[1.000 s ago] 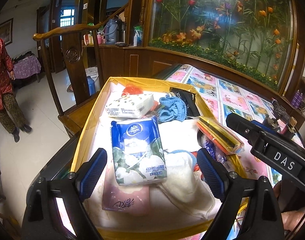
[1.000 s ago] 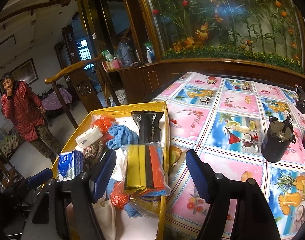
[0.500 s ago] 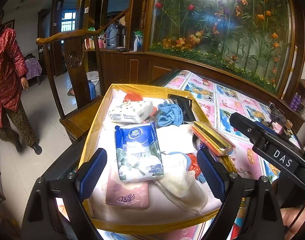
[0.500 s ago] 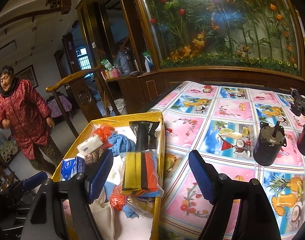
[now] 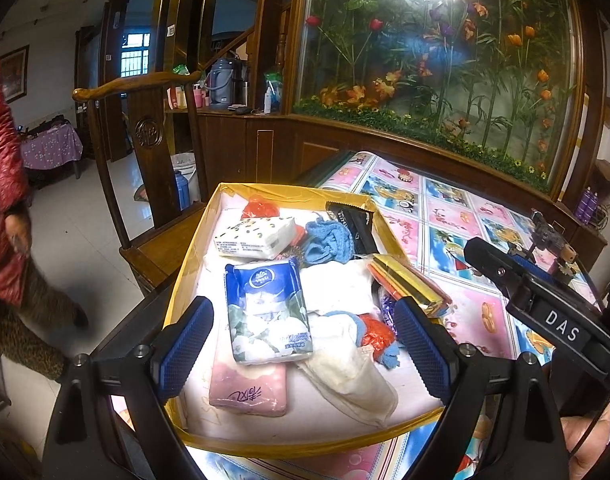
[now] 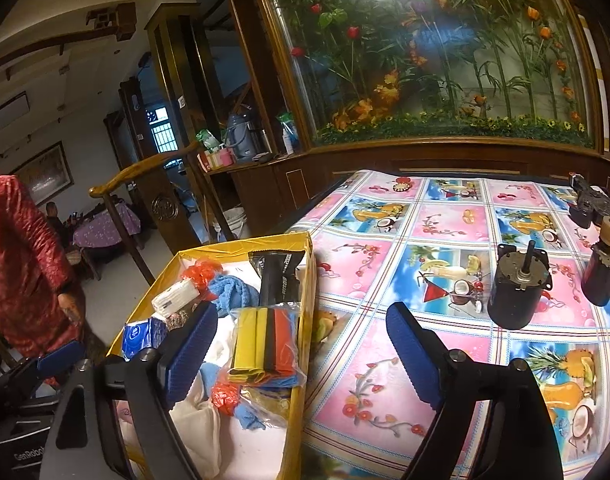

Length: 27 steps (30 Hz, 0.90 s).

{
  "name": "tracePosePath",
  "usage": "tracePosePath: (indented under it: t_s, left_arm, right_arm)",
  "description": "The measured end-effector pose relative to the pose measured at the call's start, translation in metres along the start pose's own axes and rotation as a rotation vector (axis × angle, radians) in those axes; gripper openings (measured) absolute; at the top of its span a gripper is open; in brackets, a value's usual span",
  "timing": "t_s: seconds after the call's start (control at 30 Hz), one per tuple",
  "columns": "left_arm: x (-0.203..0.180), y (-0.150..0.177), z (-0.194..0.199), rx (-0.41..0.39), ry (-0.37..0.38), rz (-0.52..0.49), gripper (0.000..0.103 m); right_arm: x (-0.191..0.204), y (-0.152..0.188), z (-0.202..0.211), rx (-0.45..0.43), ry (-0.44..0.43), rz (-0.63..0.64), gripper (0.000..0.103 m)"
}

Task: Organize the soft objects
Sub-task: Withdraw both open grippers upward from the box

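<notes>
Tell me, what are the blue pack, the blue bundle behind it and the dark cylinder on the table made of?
The blue pack looks like tissues in glossy plastic film: it shines and crinkles at the seams. The blue bundle seems knitted or terry cloth, matte, with a looped, fuzzy texture. The dark cylinder looks like painted metal with a steel shaft, probably a small motor; its casing is smooth and rigid.

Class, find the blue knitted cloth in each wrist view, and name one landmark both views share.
Left wrist: blue cloth lies in the box's far part, right of centre, beside the black packet.
Right wrist: blue cloth lies left of centre, left of that packet.
Shared landmark: yellow box.
</notes>
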<state>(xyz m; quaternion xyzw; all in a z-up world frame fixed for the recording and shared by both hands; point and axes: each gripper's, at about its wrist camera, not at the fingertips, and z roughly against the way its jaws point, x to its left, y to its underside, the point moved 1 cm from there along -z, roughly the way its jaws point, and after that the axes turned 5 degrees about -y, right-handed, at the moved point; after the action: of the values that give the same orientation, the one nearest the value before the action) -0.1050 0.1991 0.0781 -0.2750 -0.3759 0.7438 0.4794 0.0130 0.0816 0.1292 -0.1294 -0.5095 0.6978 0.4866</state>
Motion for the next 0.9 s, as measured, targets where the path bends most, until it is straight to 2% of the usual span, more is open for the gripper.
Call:
tracePosePath:
  t_s: [0.43, 0.53, 0.77, 0.9]
  left_arm:
    - [0.000, 0.006, -0.006, -0.015, -0.027, 0.018, 0.092]
    - [0.002, 0.003, -0.008, -0.004, -0.039, 0.025, 0.100]
    - [-0.001, 0.002, -0.004, -0.037, -0.093, 0.017, 0.103]
    - [0.000, 0.000, -0.002, -0.048, -0.099, 0.013, 0.103]
  right_arm:
    - [-0.014, 0.006, 0.021, -0.003, 0.014, -0.032, 0.093]
    - [-0.015, 0.008, 0.022, 0.005, 0.008, -0.040, 0.093]
    - [-0.011, 0.011, 0.020, 0.022, 0.006, -0.031, 0.093]
    - [-0.010, 0.013, 0.020, 0.030, 0.001, -0.025, 0.093]
